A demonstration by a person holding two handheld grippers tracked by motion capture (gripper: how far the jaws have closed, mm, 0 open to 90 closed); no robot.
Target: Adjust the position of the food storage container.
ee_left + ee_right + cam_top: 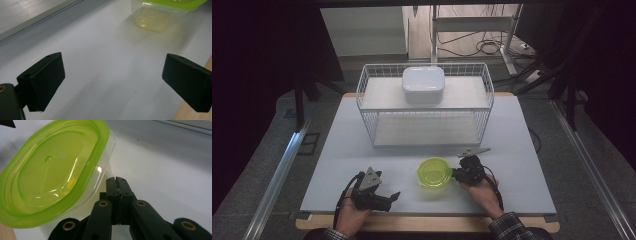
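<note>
Green-lidded container (434, 172) on the white tabletop (337, 150), between both grippers.
Right gripper (460, 173) has its jaws pressed together, empty, against the container's clear side; left gripper (393, 196) rests nearby with jaws wide apart.

No text, label, brand, number or sign can be read on anything in these pictures.
</note>
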